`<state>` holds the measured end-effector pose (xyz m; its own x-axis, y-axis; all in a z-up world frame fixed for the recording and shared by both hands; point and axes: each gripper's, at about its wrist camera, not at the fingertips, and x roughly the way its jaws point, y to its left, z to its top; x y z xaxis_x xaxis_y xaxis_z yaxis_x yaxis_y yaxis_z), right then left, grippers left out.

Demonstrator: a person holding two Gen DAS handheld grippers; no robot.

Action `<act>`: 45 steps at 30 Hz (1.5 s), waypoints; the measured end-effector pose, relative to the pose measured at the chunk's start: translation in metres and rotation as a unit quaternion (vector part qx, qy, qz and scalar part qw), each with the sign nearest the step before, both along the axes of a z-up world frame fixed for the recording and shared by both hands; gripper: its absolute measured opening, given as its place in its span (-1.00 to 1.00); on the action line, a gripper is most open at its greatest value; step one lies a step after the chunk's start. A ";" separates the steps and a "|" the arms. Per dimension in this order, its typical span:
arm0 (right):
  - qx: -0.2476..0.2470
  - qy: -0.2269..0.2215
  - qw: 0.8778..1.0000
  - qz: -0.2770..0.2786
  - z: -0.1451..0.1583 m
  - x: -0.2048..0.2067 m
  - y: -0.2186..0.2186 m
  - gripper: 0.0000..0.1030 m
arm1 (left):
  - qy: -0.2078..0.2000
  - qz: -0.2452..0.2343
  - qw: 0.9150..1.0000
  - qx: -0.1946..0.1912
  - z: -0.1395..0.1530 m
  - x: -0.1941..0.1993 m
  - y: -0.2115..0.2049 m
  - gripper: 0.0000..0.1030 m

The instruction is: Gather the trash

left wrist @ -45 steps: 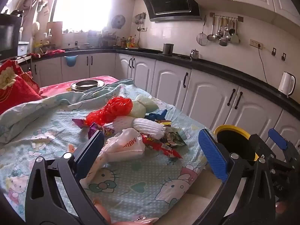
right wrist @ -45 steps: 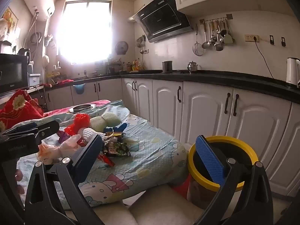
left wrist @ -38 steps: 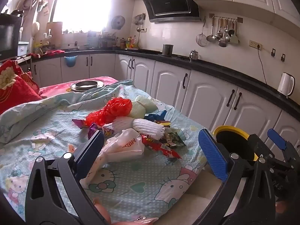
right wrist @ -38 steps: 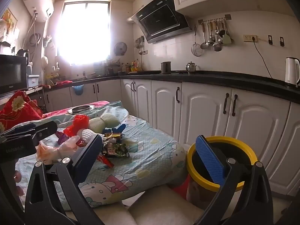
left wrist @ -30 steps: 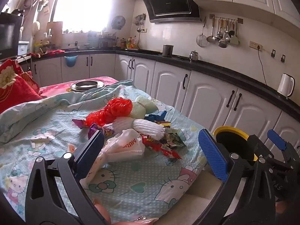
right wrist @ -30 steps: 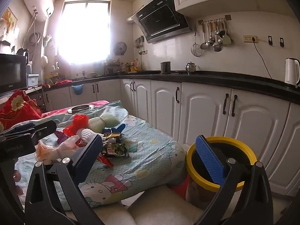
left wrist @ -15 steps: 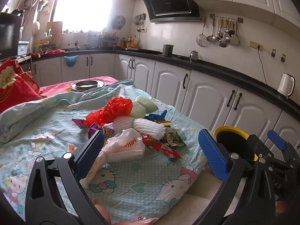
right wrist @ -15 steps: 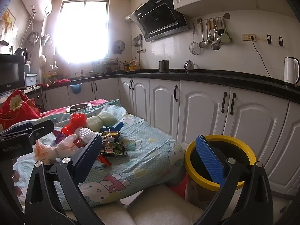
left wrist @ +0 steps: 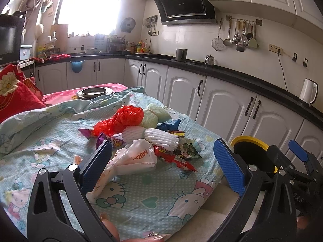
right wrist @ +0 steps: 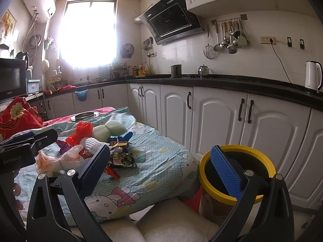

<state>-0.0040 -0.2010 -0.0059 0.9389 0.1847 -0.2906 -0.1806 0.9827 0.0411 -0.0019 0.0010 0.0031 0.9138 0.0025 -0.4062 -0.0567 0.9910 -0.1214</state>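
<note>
1. Your left gripper (left wrist: 161, 165) is spread wide and empty, low in the frame above the cartoon-cat bedsheet (left wrist: 141, 197).
2. Your right gripper (right wrist: 161, 171) is likewise wide apart, holding nothing.
3. The trash sits mid-frame: a white plastic bag (left wrist: 133, 161), red snack wrapper (left wrist: 173, 158), red mesh bag (left wrist: 121, 119).
4. The yellow-rimmed trash bin (right wrist: 238, 173) stands lower right, beside the bed.

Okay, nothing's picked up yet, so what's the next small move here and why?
Probably ease the open left gripper forward and down onto the white plastic bag. It is the nearest trash on the bedsheet, both grippers are empty, and the yellow-rimmed bin stands open beside the bed.
</note>
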 end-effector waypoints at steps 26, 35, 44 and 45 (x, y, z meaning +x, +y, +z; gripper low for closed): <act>-0.006 0.023 0.997 0.070 -0.002 0.005 0.015 0.88 | 0.008 0.026 1.000 -0.006 -0.006 0.006 0.024 0.79; -0.017 0.064 0.988 0.143 -0.009 0.023 0.045 0.88 | 0.021 0.071 0.997 -0.015 -0.009 0.011 0.062 0.79; -0.064 0.097 0.976 0.183 -0.025 0.049 0.078 0.88 | 0.060 0.096 0.993 -0.018 -0.023 0.019 0.100 0.79; -0.070 0.099 0.975 0.184 -0.027 0.051 0.080 0.88 | 0.068 0.095 0.993 -0.023 -0.028 0.022 0.104 0.79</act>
